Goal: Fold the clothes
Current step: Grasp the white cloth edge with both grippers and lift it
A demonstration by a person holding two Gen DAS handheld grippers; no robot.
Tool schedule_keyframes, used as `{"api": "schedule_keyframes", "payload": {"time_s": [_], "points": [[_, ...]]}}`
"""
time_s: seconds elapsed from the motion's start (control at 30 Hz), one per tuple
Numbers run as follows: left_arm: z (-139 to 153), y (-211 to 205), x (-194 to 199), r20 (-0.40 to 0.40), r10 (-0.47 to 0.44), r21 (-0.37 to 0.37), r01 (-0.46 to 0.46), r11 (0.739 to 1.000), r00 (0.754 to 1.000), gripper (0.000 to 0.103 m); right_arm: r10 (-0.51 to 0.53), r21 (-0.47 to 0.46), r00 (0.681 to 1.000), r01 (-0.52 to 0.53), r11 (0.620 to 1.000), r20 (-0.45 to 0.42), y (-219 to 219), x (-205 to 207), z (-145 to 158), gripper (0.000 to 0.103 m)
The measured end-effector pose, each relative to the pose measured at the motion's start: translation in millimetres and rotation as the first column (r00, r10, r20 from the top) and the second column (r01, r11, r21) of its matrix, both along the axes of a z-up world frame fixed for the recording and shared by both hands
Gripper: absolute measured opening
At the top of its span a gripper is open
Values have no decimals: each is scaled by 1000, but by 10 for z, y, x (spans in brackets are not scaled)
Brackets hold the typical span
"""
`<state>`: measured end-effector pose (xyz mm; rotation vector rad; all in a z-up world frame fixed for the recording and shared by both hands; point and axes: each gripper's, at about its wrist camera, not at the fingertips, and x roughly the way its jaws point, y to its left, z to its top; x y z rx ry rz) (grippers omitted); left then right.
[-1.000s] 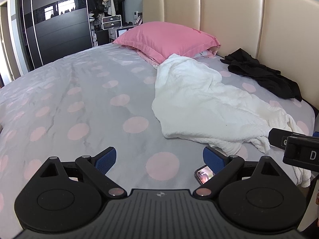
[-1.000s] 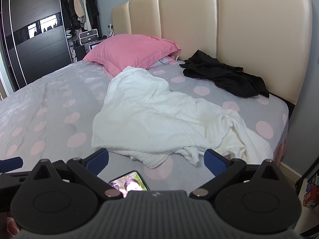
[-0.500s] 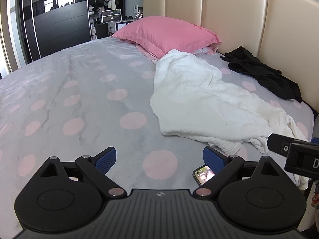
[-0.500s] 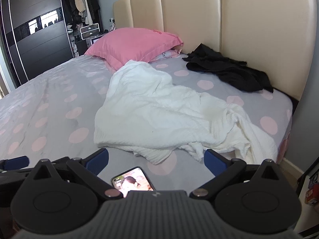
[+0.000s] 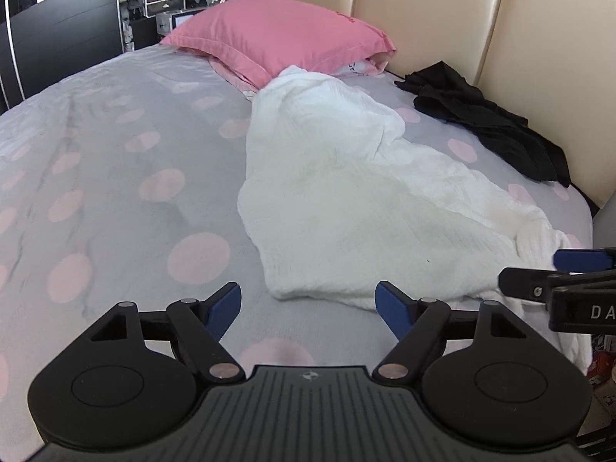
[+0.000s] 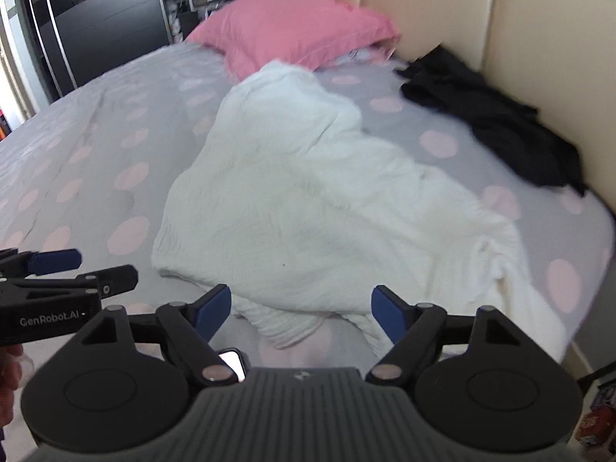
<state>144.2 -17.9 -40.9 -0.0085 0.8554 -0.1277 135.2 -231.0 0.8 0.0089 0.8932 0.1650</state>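
folding not yet begun — white garment (image 5: 346, 200) lies crumpled on the bed (image 5: 115, 177), black garment (image 5: 489, 123) by the headboard; left gripper (image 5: 308, 304) and right gripper (image 6: 301, 304), jaws just narrowed, gape empty.

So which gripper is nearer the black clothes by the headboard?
Right. The right gripper hangs over the white garment's near edge, on the black clothes' side. The left gripper is further left, over bare sheet.
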Motion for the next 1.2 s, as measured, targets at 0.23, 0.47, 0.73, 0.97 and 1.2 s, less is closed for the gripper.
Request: {"api": "schedule_keyframes", "payload": {"time_s": [0.23,0.47,0.73,0.97,1.2], "points": [[-419,110,564,-87,46,-18,-48,999,995,76,17,-58,999,-19,998,-33,-54,645,-473,78],[-698,226,857,-186,43,-161,-74,984,982,26,-16,-78,999,14,997,-31,-175,977,-693,45],[-321,214,694,-54,40,-164,-49,985,998,2,-23,-26,998,24,999,61,-189,884,-277,6],[528,423,422,116,58,-127,-43,991,991,2,44,40,973,-55,998,227,136,587,488,5],[1360,813,-102,275,137,-74,-121,990,952,2,213,126,897,-280,952,386,845,28,1301,5]]}}
